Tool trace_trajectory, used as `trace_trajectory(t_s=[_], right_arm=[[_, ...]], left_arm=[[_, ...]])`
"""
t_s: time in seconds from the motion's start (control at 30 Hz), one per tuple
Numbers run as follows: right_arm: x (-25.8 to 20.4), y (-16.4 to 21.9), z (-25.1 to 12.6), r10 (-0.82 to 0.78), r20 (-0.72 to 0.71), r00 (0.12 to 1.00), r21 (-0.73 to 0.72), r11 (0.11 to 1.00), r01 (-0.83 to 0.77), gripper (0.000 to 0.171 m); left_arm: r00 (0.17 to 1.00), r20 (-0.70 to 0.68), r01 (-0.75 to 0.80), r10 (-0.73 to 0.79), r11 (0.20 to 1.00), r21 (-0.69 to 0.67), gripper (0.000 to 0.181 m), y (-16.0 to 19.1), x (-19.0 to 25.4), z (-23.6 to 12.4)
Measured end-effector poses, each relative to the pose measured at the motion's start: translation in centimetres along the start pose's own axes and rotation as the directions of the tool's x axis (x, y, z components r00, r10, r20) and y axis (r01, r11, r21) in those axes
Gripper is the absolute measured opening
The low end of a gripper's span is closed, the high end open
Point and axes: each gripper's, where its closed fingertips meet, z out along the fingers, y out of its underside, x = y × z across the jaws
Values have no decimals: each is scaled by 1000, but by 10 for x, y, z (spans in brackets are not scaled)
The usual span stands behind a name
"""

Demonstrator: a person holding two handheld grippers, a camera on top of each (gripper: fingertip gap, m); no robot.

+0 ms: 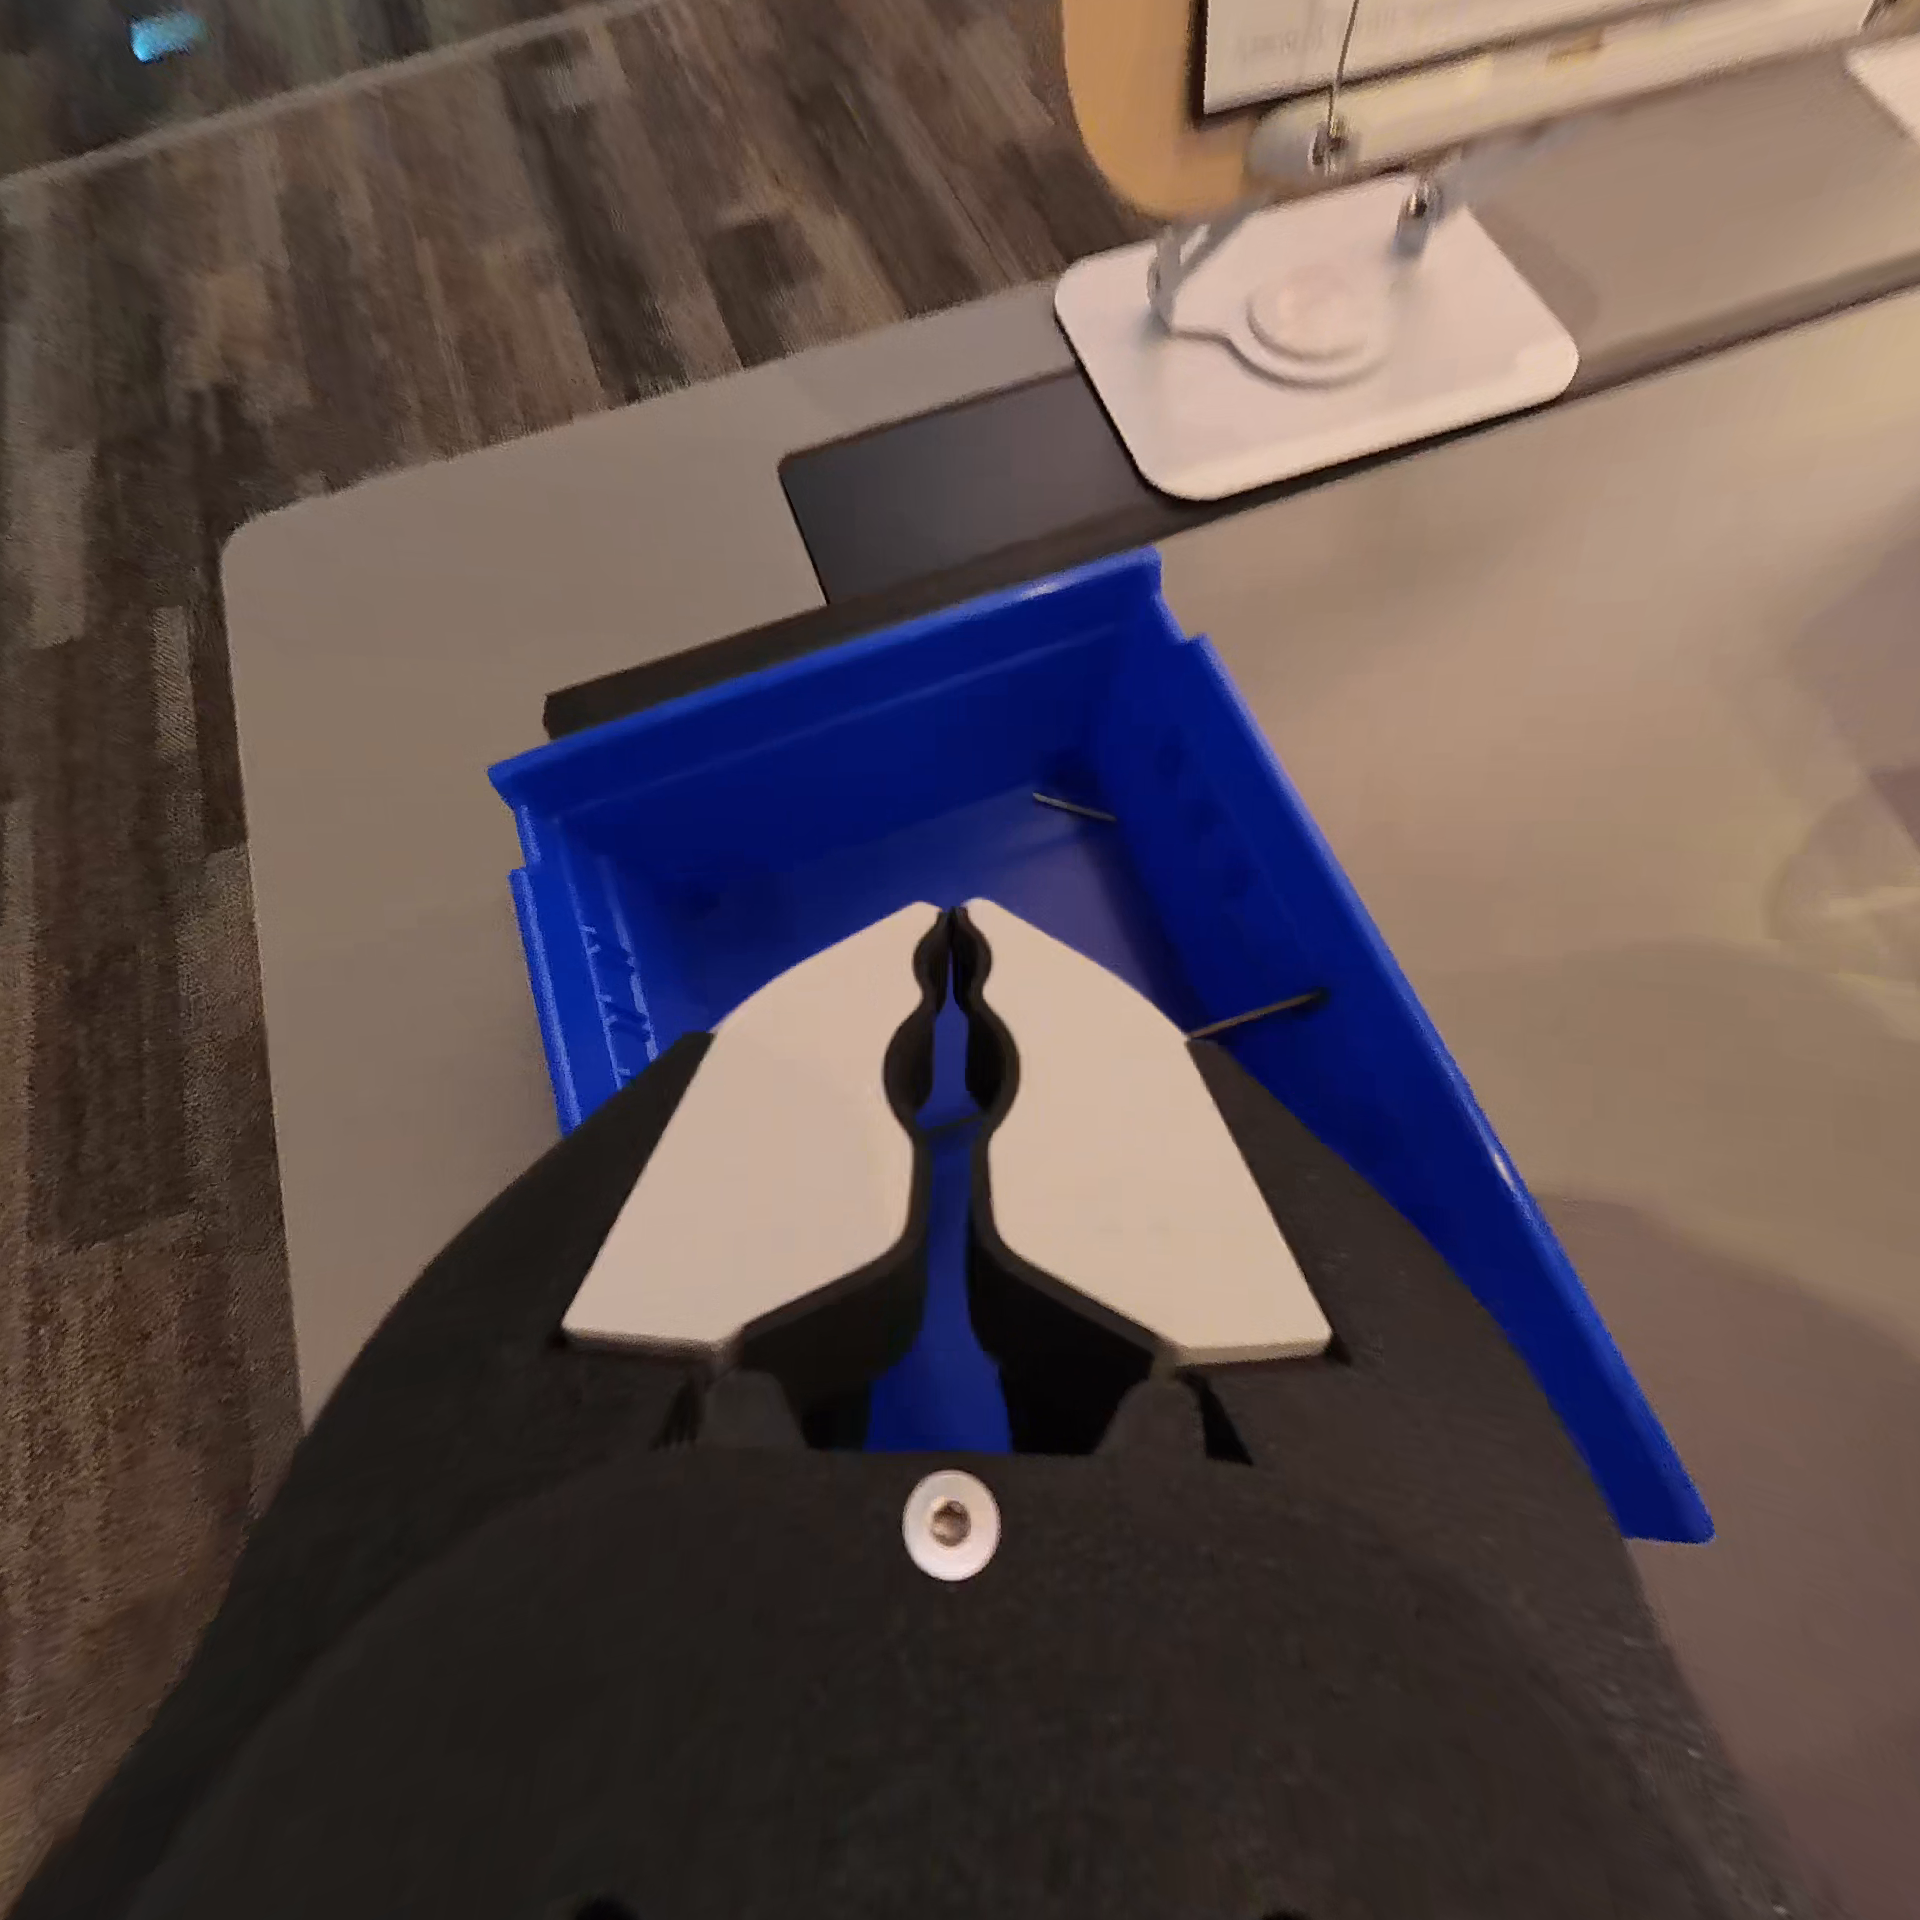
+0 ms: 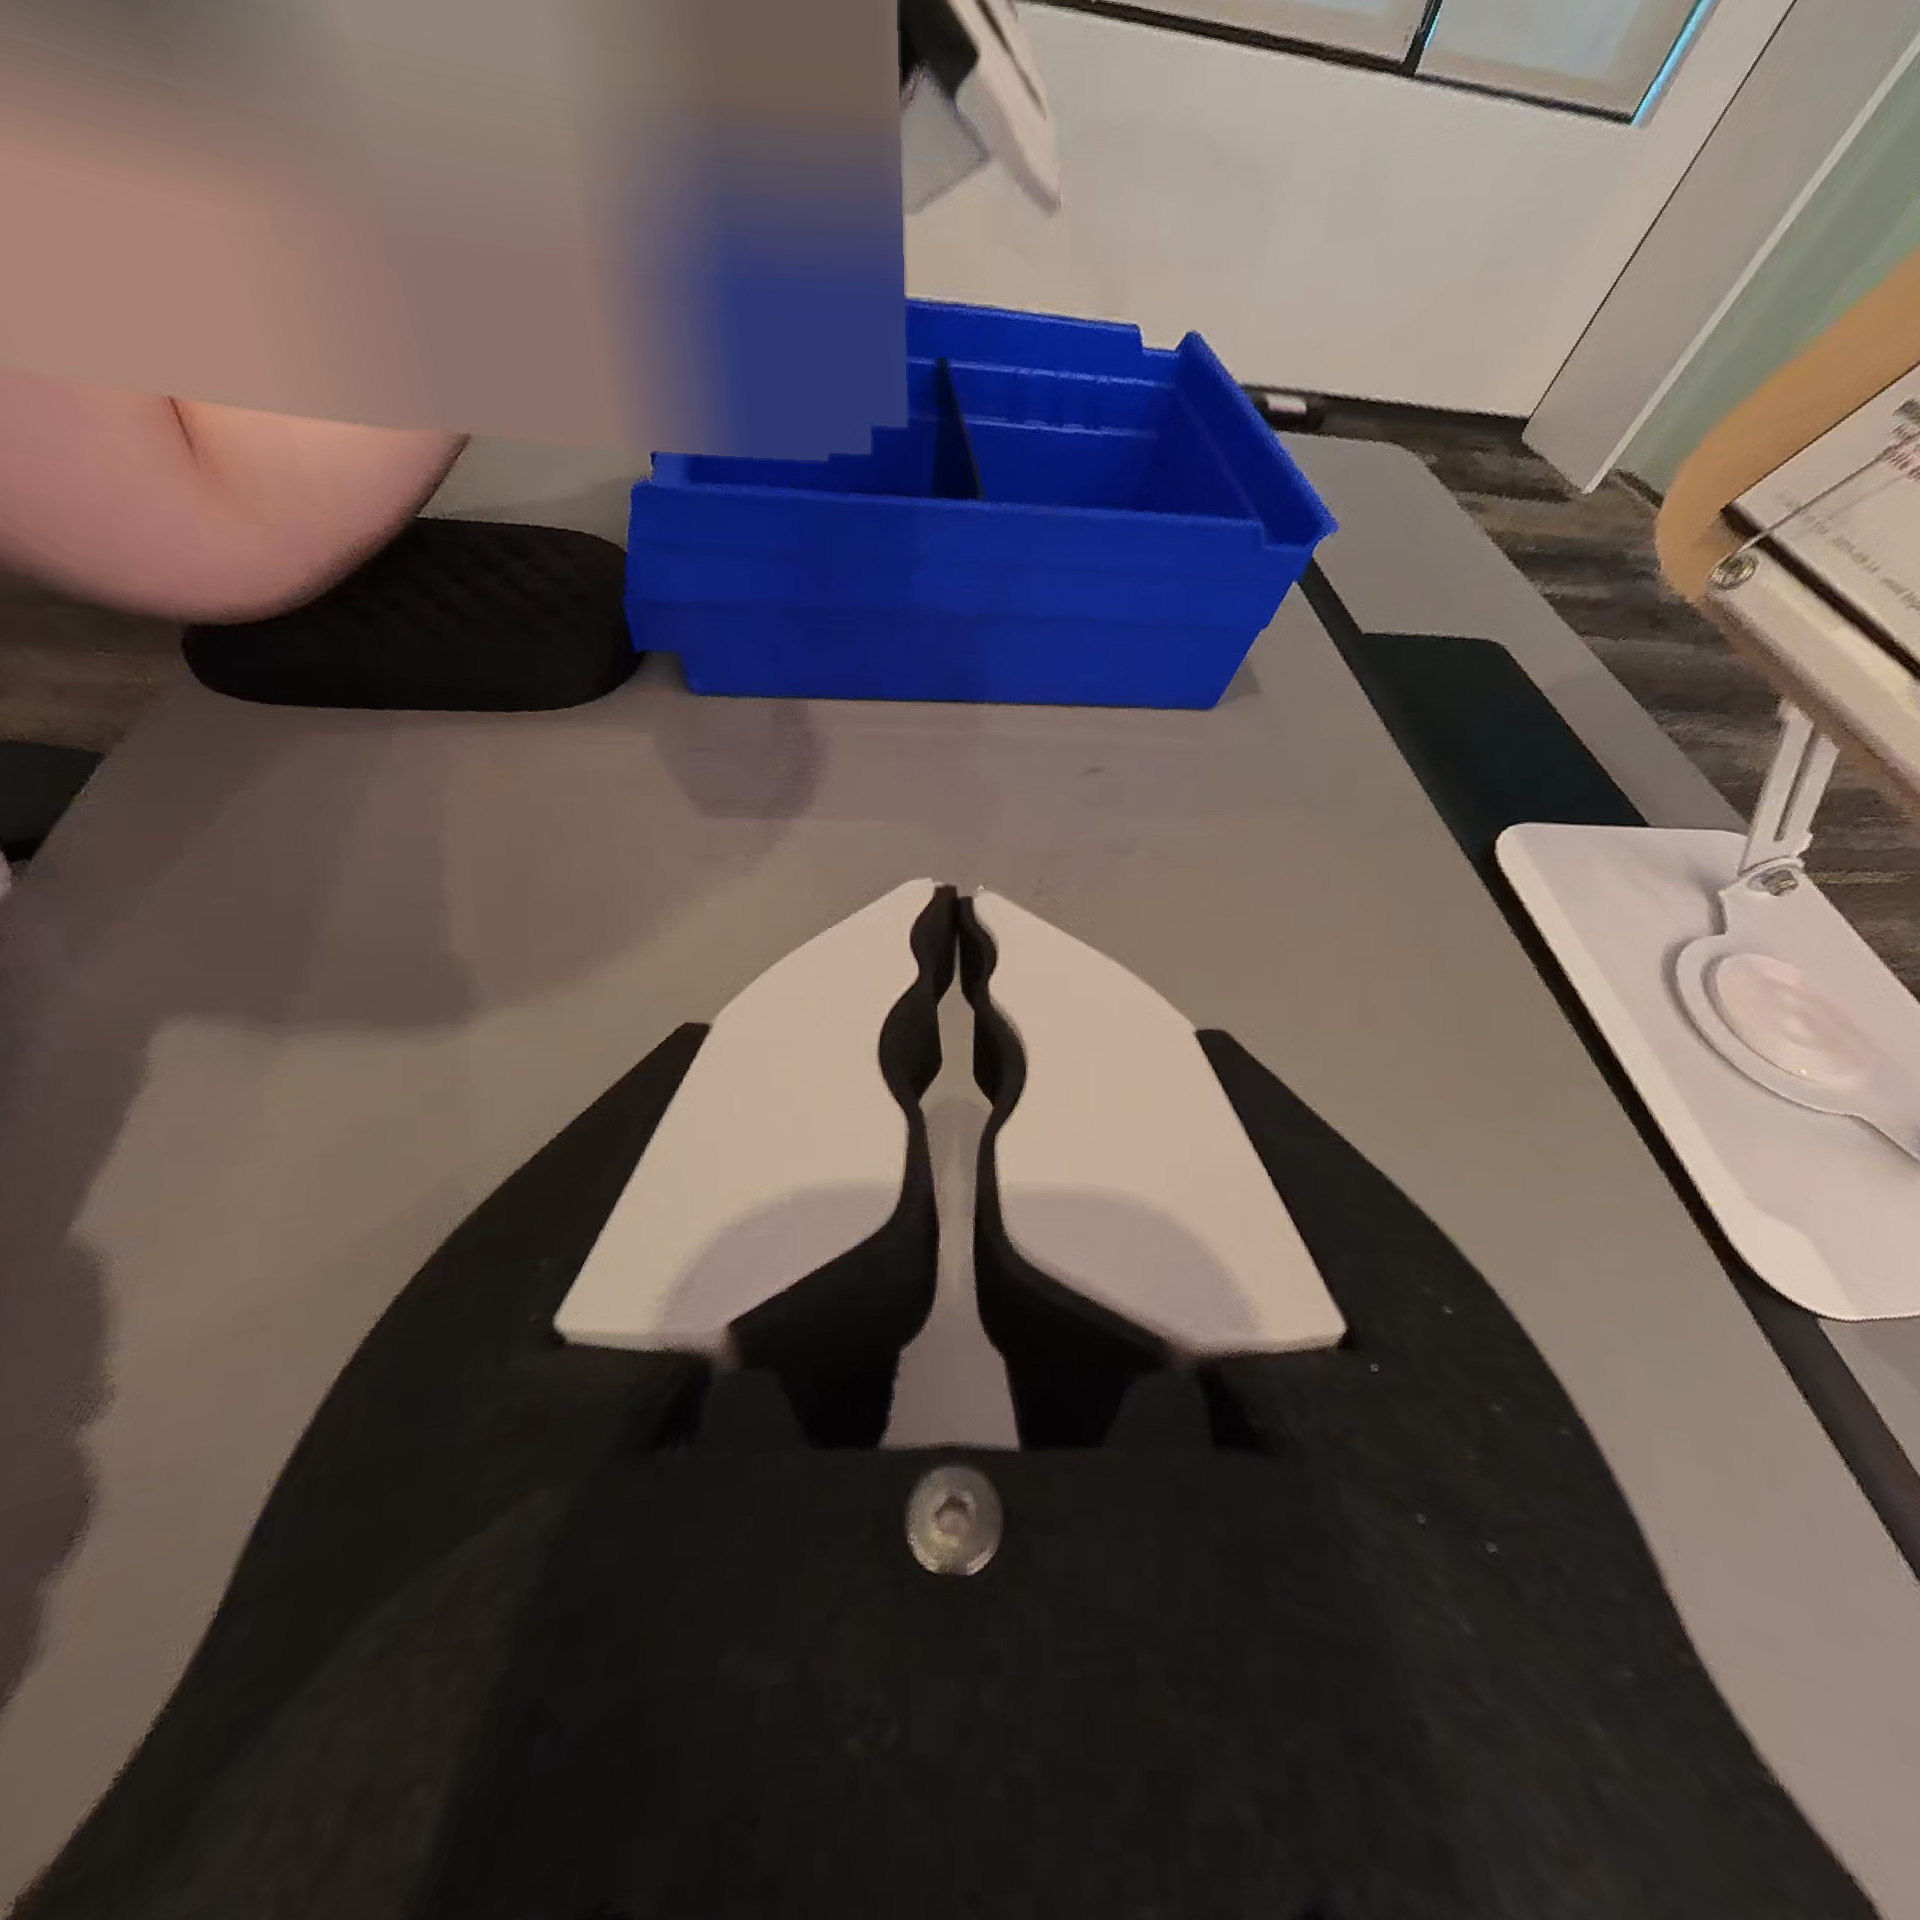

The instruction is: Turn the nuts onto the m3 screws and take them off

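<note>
Leftmost, the left wrist view takes in wood-patterned floor beside the grey desk. On the desk stands a blue plastic bin, seen from above with its inside open to the camera. The left gripper hangs over the bin, tips pointing down into it; its jaws are pressed together at the tips and nothing can be made out between them. A thin dark screw leans at the bin's right wall, and a second thin one lies on the bin floor near the far right corner. No nut can be told apart in this blurred view. Beyond the bin a black mat lies flat on the desk, and to its right a white stand base rests partly on it, carrying a tilted board with a tan rim.

From the right wrist view, a person's bare arm rests on a black padded rest at the far left, which sits just beside the same blue bin; an upright divider splits it into compartments. Nearer the camera, the right gripper hovers over bare desk, well apart from the bin, jaws closed tip to tip and holding nothing visible. At the right edge stands the white stand base.
</note>
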Motion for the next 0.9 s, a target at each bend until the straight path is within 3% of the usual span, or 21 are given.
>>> trace_trajectory(t_s=[0.07, 0.17, 0.2, 0.27, 0.3, 0.4, 0.5, 0.6, 0.73, 0.9], right_arm=[[1, 6, 3, -8, 0, 1000, -21, 1000, 8, 0], [9, 10, 6, -41, -68, 997, -23, 999, 39, 25], [9, 10, 7, -50, -75, 996, -26, 999, 48, 25], [3, 10, 10, -81, -47, 996, -25, 997, 80, 0], [-1, 9, 11, -80, -27, 996, -24, 997, 79, 0], [-6, 13, 16, -81, 0, 997, -49, 995, 81, 1], [-7, 12, 17, -98, -5, 995, -54, 994, 97, 14], [-14, 6, 17, -129, 31, 991, -52, 990, 130, 15], [-18, 0, 14, -157, 37, 987, -31, 987, 159, 14], [-19, 0, 12, -140, 51, 989, -35, 989, 142, 15]], left_arm=[[1000, -15, 23, -22, 999, 33, 0, -4, 0, -4], [999, -20, 26, -25, 999, 27, 0, -4, 1, 0], [999, -20, 29, -29, 1000, 12, 0, -2, 2, 2], [998, -51, 33, -35, 999, -37, 14, 5, 7, 9], [996, -80, 32, -37, 998, -57, 16, 8, 11, 12], [948, -306, 50, -85, 991, -120, 12, 17, 46, 13], [830, -513, 42, -217, 943, -331, 9, 44, 87, -4], [842, -449, 58, -299, 878, -476, 11, 67, 85, -7], [951, -235, -17, -203, 722, -692, 20, 107, 64, -14], [963, -174, -56, -207, 480, -876, 33, 156, 76, -13]])
